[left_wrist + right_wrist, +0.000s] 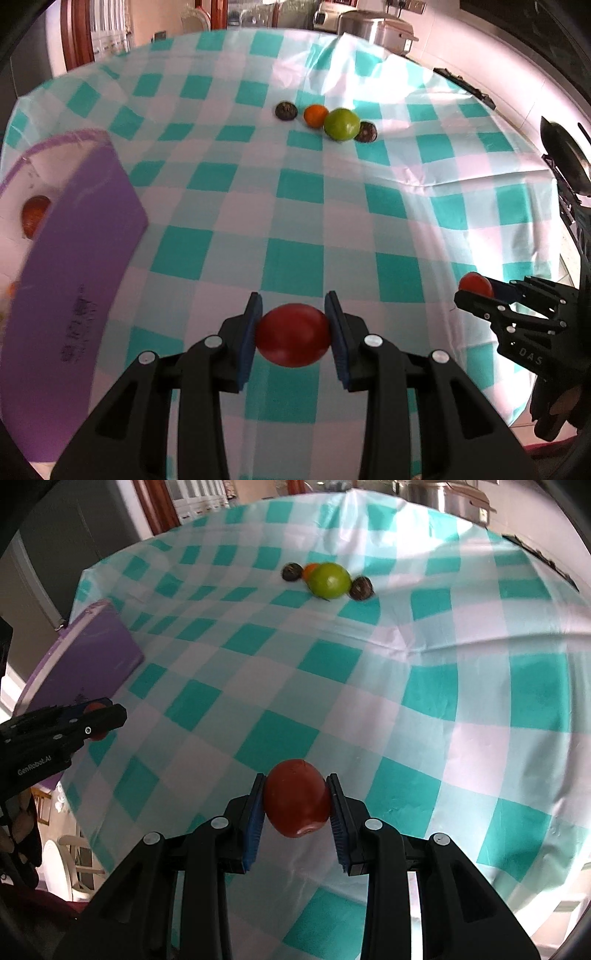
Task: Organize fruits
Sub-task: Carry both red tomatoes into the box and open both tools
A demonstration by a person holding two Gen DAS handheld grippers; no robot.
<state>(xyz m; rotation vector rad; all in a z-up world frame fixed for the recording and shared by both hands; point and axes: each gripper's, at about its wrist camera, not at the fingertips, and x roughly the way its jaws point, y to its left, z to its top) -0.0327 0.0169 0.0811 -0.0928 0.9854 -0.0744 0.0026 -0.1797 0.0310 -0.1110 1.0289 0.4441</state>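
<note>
My left gripper [294,334] is shut on a red tomato [293,335] above the checked tablecloth [332,221]. My right gripper [296,805] is shut on another red tomato [296,799]. The right gripper also shows at the right edge of the left wrist view [476,290], and the left gripper at the left of the right wrist view [98,716]. A purple box [77,280] stands at the left, with a red fruit [34,218] inside. Far across the table lie a green fruit [342,124], an orange [315,115] and two dark fruits [286,110].
The table's right edge drops off near a stove with a pan [565,158]. A rice cooker [376,27] stands behind the table. A chair [70,860] shows below the table's left edge in the right wrist view.
</note>
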